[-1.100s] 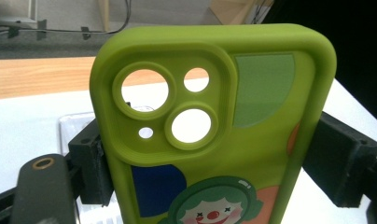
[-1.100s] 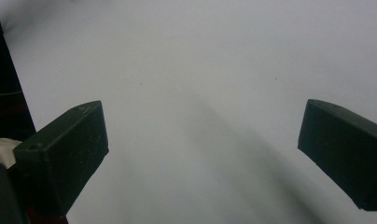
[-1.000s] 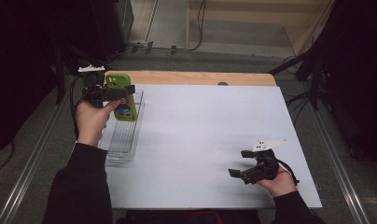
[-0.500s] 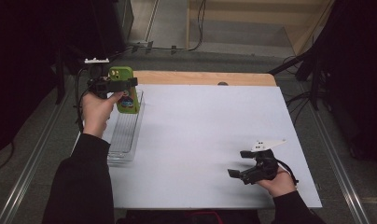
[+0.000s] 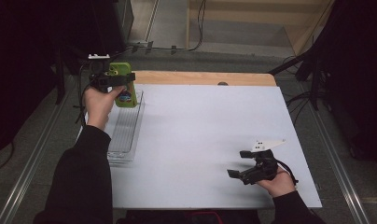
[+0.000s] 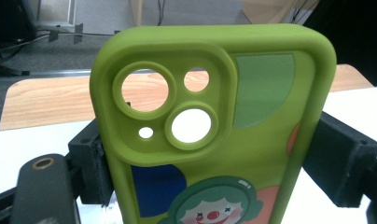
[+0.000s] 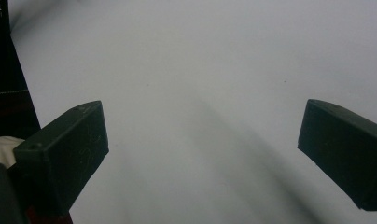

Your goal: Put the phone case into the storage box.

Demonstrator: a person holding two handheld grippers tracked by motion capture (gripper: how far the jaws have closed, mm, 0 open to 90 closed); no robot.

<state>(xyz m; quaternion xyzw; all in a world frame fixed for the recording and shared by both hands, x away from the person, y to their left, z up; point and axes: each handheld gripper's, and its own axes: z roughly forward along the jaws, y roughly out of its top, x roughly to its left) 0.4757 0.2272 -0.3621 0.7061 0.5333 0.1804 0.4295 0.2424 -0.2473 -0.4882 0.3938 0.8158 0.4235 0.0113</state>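
A lime-green phone case [image 5: 123, 88] with camera cut-outs and a clown picture is held upright above the far end of a clear plastic tray [image 5: 126, 135]. My left gripper [image 5: 113, 82] is shut on the phone case [image 6: 214, 130], one black jaw on each long side. Low over the white table near its front right corner, my right gripper [image 5: 239, 163] is open. In the right gripper view its fingers [image 7: 60, 154] stand wide apart with only bare table between them.
The white table top [image 5: 205, 130] ends in a wooden strip [image 5: 200, 77] at the far edge. A small dark object [image 5: 222, 84] lies by that strip. Cables and metal rails run on the floor beyond and beside the table.
My left gripper has carried the phone case up and away from the person, from over the tray to above its far end. The right gripper has stayed in place.
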